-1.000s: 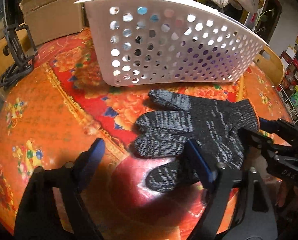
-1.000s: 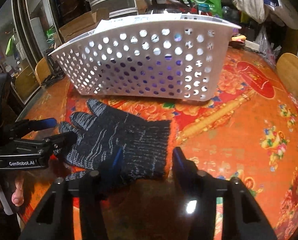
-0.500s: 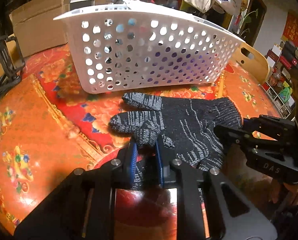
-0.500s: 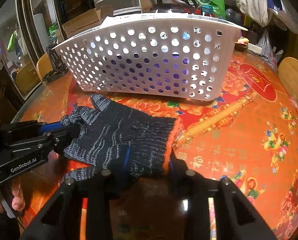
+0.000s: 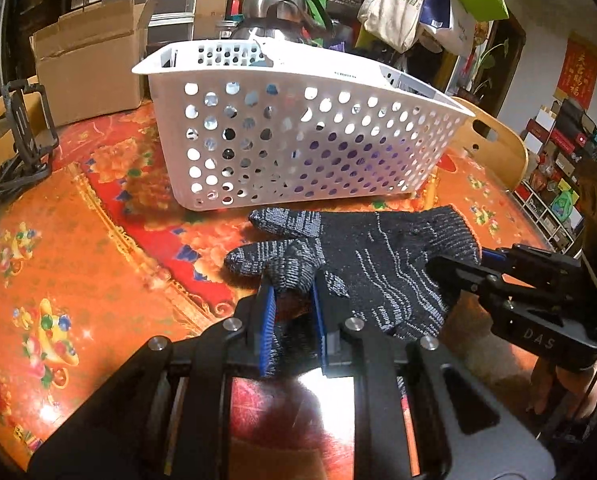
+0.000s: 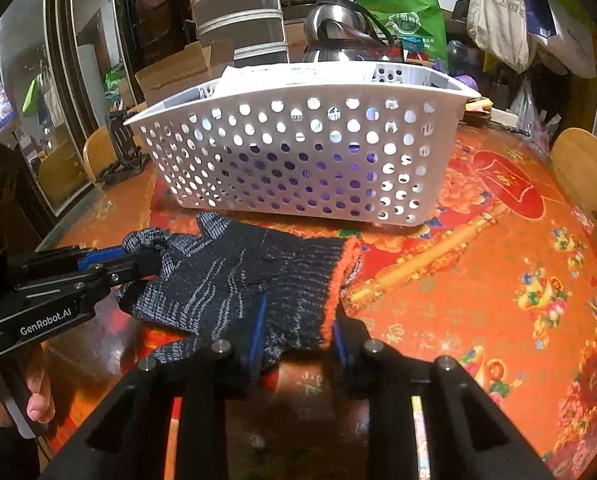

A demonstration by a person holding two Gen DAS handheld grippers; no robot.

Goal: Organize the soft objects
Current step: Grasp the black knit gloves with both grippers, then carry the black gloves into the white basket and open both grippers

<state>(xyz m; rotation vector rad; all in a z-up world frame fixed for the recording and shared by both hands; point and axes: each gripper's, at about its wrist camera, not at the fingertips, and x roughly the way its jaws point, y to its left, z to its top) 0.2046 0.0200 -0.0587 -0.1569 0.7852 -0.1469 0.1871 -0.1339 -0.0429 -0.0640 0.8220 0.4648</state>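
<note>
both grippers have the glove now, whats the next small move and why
Probably lift both together: the left gripper pinches the glove's fingers, the right gripper, whose jaws have just been closing, clamps its orange cuff, and the white basket stands open-topped just behind.

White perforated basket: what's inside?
Through the holes of the white perforated plastic basket, something purple shows low inside; white paper-like sheet pokes above the rim. What the purple thing is, and the basket floor, stay hidden by the wall.
</note>
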